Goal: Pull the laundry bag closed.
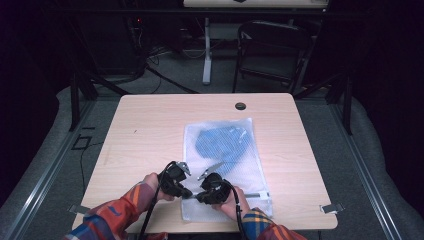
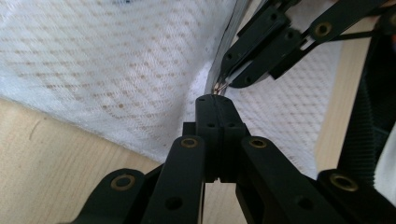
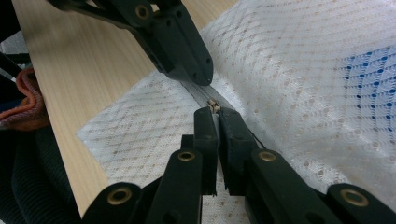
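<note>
Desk (image 1: pixel 150 125) in the high view carries a white mesh bag (image 1: pixel 225 200) at lower centre, a blue cloth (image 1: pixel 220 142) inside its upper part. Left gripper (image 1: pixel 186 192) and right gripper (image 1: pixel 201 197) meet at the bag's lower edge.

Left gripper view: left gripper (image 2: pixel 215 99) jaws are closed on the bag beside the zipper (image 2: pixel 224 56); right gripper (image 2: pixel 229 84) sits at upper right.

Right gripper view: right gripper (image 3: pixel 215 109) jaws are closed on the zipper pull (image 3: pixel 214 105); left gripper (image 3: pixel 201 77) sits just above it.
</note>
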A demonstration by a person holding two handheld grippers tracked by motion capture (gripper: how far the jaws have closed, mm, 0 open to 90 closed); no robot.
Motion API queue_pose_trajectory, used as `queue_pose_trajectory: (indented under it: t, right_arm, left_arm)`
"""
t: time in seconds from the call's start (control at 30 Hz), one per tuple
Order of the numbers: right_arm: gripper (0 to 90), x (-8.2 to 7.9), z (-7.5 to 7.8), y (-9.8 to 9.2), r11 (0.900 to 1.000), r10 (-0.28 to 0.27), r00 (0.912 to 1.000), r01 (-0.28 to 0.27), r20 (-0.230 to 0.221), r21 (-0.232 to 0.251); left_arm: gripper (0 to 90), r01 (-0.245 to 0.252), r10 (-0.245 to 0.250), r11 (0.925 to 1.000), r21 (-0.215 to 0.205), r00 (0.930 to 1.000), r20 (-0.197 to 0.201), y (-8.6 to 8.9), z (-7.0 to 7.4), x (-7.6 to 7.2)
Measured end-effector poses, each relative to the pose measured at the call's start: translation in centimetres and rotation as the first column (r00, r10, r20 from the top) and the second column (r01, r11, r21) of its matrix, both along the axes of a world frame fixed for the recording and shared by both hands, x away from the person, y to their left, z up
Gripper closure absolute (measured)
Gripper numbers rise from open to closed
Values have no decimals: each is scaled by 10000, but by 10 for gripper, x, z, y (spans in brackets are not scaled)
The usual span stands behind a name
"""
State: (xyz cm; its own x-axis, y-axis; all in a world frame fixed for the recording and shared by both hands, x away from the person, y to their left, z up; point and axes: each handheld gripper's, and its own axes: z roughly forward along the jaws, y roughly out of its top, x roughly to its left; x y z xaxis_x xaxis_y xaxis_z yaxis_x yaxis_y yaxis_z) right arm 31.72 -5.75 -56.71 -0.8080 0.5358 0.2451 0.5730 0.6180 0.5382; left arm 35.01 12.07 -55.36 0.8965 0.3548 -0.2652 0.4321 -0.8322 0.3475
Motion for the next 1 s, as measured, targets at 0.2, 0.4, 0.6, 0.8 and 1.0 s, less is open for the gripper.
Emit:
queue_pose_trajectory:
  t: [0.2, 0.4, 0.6, 0.8, 1.0]
  right_arm:
    - [868, -1, 0, 0, 10000, 23, 10000, -23, 44, -27]
    - [869, -2, 1, -1, 9999, 91, 10000, -90, 15, -43]
    - [869, -1, 2, -5, 9998, 64, 10000, -64, -28, -182]
    - [869, -1, 1, -7, 9999, 71, 10000, -70, 42, -151]
    - [869, -1, 3, -11, 9995, 45, 10000, -45, 6, -313]
  left_arm:
    - [900, 92, -93, 10000, -17, 9999, -125, -2, -2, -1]
    - [900, 108, -109, 9999, -55, 9998, -186, -1, -2, -1]
    - [900, 104, -108, 9999, -123, 9996, -277, 0, -3, 0]
    - [900, 85, -90, 9999, -149, 9995, -318, 1, -3, 1]
    - [900, 62, -70, 9997, -232, 9994, -347, 1, -4, 1]
